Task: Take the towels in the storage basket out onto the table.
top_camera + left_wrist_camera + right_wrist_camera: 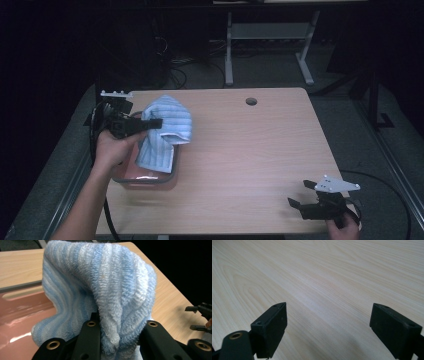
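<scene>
One towel [165, 132], blue-white striped terry, bunched, clamped in left gripper [150, 123] above one pink tray [145, 179] at table's [250, 150] left. Right gripper [301, 194] jaws apart, empty, near right corner.

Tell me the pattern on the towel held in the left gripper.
Light blue and white stripes on the towel, clearest in the left gripper view.

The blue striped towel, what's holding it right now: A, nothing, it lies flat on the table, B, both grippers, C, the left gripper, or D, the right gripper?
C: the left gripper is shut on a fold of the blue striped towel, lifting it over the pink tray, while the right gripper stands open and apart.
</scene>
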The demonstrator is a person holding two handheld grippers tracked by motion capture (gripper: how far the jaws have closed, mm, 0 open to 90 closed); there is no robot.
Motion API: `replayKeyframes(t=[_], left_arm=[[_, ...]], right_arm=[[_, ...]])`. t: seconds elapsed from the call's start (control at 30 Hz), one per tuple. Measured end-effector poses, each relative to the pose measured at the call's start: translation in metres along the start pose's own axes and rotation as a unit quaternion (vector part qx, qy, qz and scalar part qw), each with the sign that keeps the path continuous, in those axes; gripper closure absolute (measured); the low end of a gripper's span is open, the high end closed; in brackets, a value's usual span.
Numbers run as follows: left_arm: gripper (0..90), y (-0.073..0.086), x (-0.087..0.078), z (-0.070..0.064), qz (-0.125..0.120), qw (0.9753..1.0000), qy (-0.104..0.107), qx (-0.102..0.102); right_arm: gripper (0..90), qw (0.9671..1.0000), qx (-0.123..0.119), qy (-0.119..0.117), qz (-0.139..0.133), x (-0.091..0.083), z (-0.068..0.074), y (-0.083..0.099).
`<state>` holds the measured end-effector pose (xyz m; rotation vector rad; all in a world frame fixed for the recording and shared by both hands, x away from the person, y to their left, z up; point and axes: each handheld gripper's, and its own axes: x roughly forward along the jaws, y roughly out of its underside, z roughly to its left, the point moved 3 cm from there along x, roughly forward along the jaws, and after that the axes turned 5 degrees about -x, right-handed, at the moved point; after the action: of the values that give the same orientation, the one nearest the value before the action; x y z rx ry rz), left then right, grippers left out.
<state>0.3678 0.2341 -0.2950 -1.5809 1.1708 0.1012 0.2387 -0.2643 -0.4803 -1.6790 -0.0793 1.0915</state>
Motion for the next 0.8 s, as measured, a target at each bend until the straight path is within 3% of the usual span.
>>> replayKeyframes(t=[0.53, 0.8], left_arm=[[76.3, -0.021, 0.016, -0.041, 0.011, 0.9992, 0.021, 0.032], [76.4, -0.024, 0.035, -0.058, 0.029, 0.9978, 0.035, 0.048]], right_arm=[[13.7, 1.0000, 0.000, -0.001, -0.002, 0.001, 0.000, -0.001], [13.7, 1.0000, 0.002, 0.001, -0.002, 0.000, 0.000, -0.001]])
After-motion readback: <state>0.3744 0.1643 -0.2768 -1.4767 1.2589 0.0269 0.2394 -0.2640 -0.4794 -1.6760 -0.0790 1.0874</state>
